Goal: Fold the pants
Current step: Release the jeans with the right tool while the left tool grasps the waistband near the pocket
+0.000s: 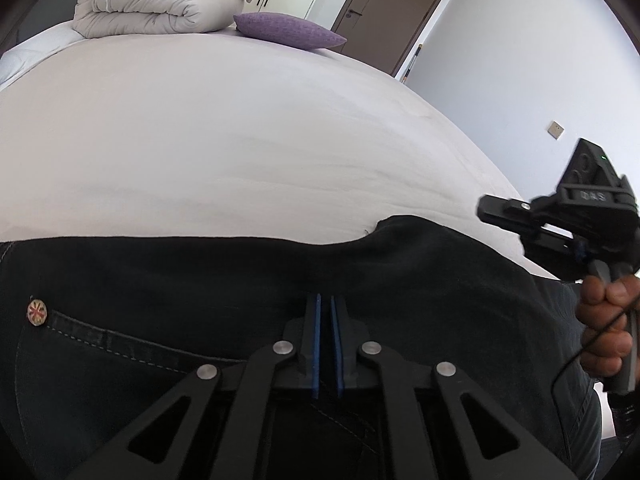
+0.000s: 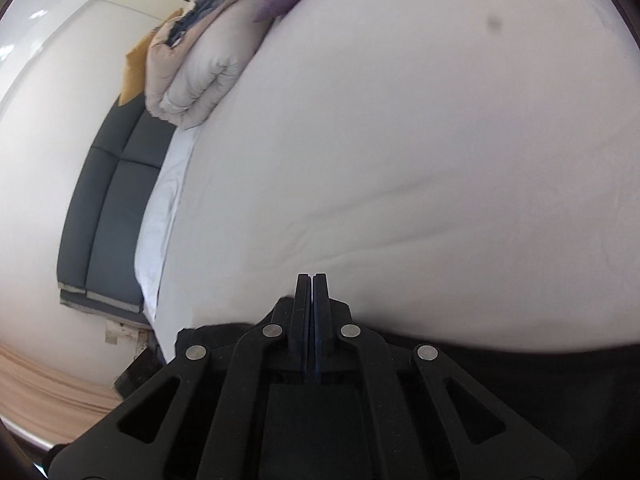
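Black pants lie across the near edge of a bed, with a small round badge beside a stitched pocket at the left. My left gripper is just above the pants, its blue-padded jaws nearly closed with a thin gap and nothing seen between them. The right gripper body shows at the far right, held in a hand, its tips hidden. In the right wrist view my right gripper is shut and empty, tips over the sheet, with the pants below it.
A rolled beige duvet and a purple pillow lie at the far end of the bed. A brown door and a white wall stand behind. A dark grey headboard is at the left in the right wrist view.
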`<state>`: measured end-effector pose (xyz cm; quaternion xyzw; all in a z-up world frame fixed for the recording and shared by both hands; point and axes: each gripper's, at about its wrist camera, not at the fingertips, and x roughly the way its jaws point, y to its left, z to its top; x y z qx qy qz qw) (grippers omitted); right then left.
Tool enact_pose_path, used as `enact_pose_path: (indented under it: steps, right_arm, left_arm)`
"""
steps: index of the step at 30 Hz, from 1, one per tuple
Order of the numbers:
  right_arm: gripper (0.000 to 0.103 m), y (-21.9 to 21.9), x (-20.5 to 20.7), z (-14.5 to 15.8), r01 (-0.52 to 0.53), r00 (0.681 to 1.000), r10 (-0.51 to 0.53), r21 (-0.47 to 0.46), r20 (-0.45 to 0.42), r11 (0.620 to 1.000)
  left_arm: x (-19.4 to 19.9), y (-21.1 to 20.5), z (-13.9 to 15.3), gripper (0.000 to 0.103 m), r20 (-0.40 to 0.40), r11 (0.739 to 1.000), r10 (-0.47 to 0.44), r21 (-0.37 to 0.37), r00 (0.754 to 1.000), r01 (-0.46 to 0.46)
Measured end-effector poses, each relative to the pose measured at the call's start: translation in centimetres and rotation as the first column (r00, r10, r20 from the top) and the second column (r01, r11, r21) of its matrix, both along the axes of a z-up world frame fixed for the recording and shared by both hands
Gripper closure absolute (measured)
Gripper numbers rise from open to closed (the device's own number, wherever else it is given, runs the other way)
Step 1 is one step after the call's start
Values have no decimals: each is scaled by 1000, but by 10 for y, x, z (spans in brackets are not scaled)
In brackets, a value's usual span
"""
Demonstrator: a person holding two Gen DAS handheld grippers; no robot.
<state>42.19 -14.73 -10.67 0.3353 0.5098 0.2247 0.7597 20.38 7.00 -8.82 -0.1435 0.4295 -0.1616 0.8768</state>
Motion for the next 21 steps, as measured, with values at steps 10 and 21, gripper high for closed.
enact_pose_path:
  steps: [10, 21]
  right_arm:
    - [103, -74, -87, -51, 85, 989, -70, 122, -129, 989]
    - [100, -264, -149, 36, 462, 886, -453, -122, 96, 878]
  left_arm:
    - [0, -9, 2, 94, 2, 999, 4, 41, 1000, -4]
    - [8, -17, 4, 94, -1, 999, 10, 45, 1000, -10]
